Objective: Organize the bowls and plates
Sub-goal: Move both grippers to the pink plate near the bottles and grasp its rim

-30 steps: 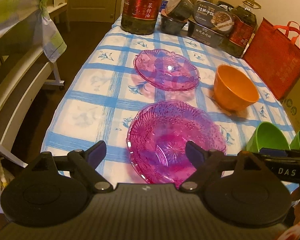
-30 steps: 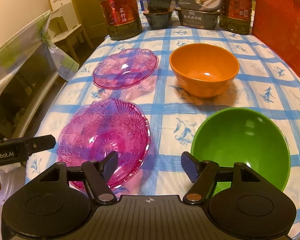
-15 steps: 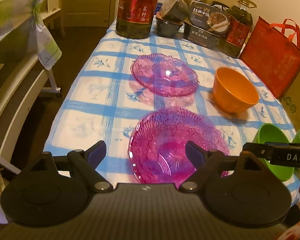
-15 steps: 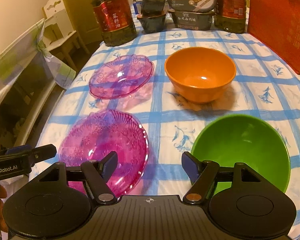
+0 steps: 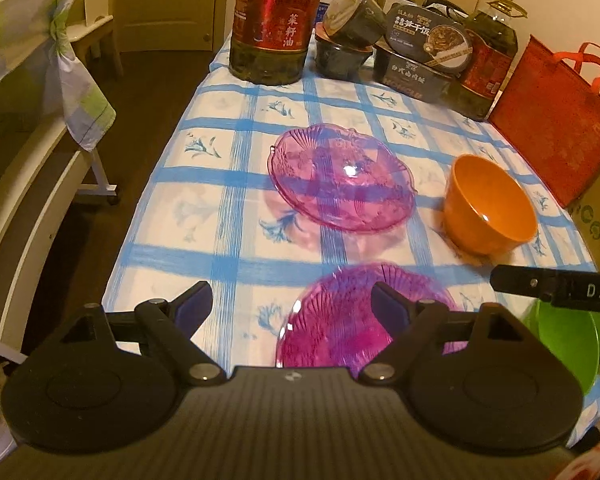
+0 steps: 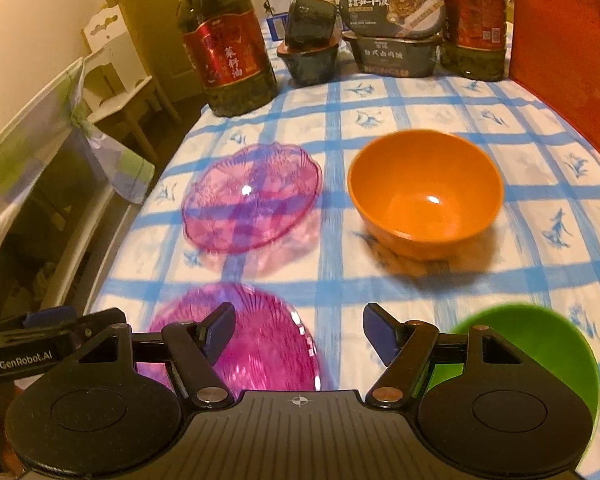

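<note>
The table (image 5: 236, 184), covered w/ a blue-and-white checked cloth w/ small flower prints, fills most of both views. At its far end stand two big cooking-oil bottles, one at the left corner (image 5: 276, 20) and one further right (image 6: 474, 20), w/ dark instant-meal boxes (image 6: 394, 28) stacked btwn them; a red tote bag (image 5: 556, 120) stands upright along the right edge. The green bowl (image 6: 540, 344) sits at the near right, partly hidden behind the right gripper's body. The near pink plate (image 6: 256, 344), clear patterned plastic, lies flat at the near edge, left of the green bowl and apart from it. The far pink plate (image 5: 340, 180) lies flat mid-table, beyond the near one, not touching it. The orange bowl (image 6: 424, 196) stands upright just right of the far plate, w/ a gap btwn them. Left gripper (image 5: 292, 304) hovers over the near edge, jaws spread wide, nothing btwn them; its right finger overlaps the near plate in view only. Right gripper (image 6: 299, 330) hangs above the cloth btwn near plate and green bowl, jaws also apart and empty.
</note>
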Tool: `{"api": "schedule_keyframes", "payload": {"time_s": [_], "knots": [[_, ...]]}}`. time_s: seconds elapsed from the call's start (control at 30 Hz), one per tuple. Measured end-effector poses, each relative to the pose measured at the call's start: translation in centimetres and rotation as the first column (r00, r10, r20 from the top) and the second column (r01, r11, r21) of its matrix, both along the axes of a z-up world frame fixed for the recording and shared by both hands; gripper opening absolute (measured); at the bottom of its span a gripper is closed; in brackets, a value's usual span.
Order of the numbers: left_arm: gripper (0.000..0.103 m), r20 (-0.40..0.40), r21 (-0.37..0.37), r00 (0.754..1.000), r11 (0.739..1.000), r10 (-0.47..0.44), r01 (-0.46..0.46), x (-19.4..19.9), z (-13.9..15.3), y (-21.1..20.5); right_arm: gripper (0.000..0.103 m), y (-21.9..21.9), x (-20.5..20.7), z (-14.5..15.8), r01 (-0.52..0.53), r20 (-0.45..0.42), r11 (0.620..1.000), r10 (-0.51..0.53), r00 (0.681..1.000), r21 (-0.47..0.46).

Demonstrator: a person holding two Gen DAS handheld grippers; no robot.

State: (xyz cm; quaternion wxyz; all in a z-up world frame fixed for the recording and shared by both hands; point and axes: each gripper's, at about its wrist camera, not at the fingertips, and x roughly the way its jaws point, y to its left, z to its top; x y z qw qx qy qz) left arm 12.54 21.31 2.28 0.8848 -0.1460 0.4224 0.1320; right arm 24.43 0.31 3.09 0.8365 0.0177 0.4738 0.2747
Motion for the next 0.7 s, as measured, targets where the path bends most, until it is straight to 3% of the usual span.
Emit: {"api": "schedule_keyframes", "payload": {"time_s": [0.4, 0.7], "knots": [[0.084, -0.001, -0.041, 1.0, 0.999, 0.0, 0.0, 6.8, -1.6, 4.8, 0.07, 3.8, 5.7, -2.4, 0.031, -0.055, 0.999, -0.03, 0.998, 0.021], [0.073, 0.001, -0.115, 1.0, 0.993, 0.009, -0.009, 11.2, -3.9, 7.9, 0.065, 6.2, 9.6, -4.7, 0.065, -0.094, 0.998, -0.063, 0.994, 0.018]]}}
